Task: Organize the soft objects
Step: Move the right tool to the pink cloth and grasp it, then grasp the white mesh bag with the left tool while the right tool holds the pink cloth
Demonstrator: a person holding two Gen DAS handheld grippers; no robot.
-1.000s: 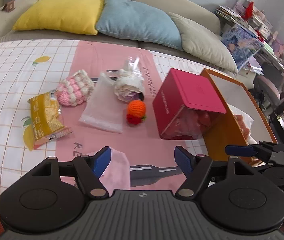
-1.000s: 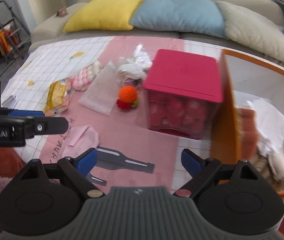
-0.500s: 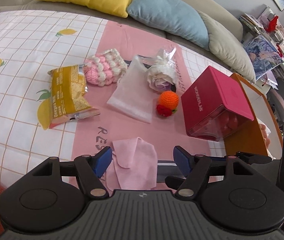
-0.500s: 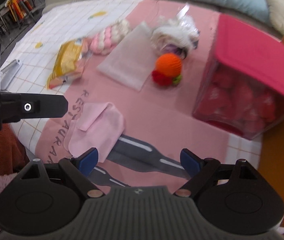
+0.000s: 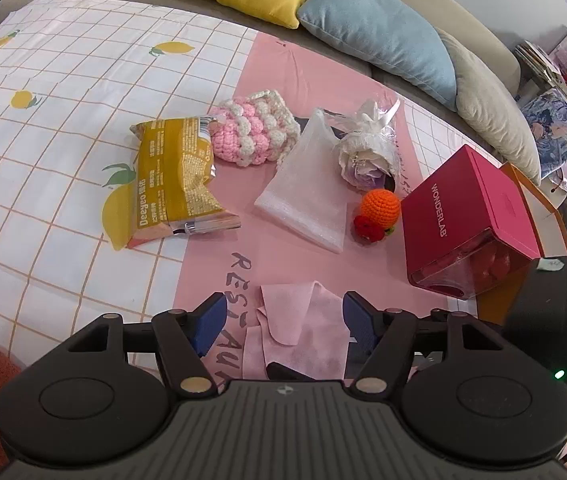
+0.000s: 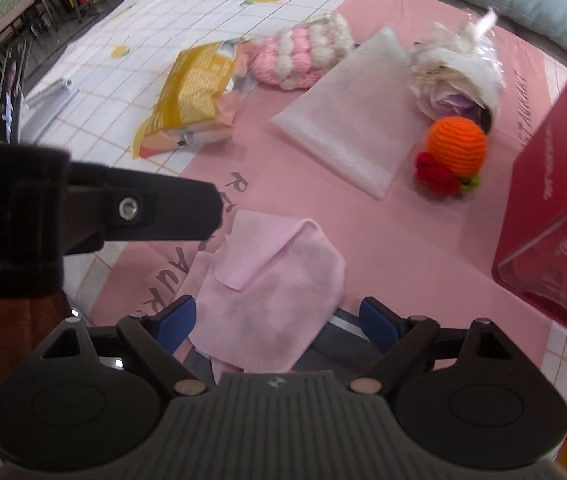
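With the folded pale-pink square cloth (image 6: 267,280) lying flat between both claws, the closing left gripper (image 5: 283,316) and released right gripper (image 6: 275,320) could pinch only its loose top flap.

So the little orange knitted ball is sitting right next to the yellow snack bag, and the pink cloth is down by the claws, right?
Not quite. The orange knitted ball sits next to the red box, not the yellow snack bag; a white foam pouch lies between ball and bag. The left wrist view shows this. The pink cloth is indeed down by the claws.
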